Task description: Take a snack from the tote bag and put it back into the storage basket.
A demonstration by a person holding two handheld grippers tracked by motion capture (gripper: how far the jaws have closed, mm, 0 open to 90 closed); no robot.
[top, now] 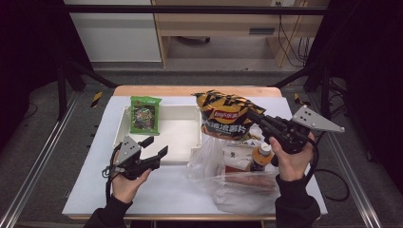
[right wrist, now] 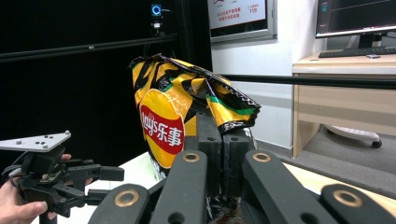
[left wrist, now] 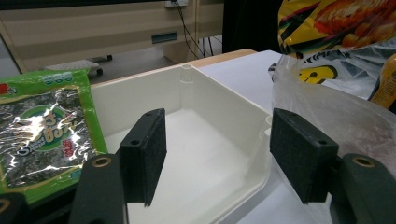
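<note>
Chips bag (top: 227, 115), yellow and black with a red Lay's logo and Chinese characters, hangs pinched in the right tool (top: 253, 117) above the table's (top: 90, 190) far right, presumably bound for the white bin (top: 187, 124). Left tool (top: 156, 147) waits wide and empty at the bin's near edge, beside a green seaweed packet (top: 145, 113).

A green seaweed packet (top: 145, 113) lies at the left end of a white tray (top: 183, 130), with a clear plastic bag (top: 223, 173) and an orange-capped bottle (top: 261, 156) just right of it.
</note>
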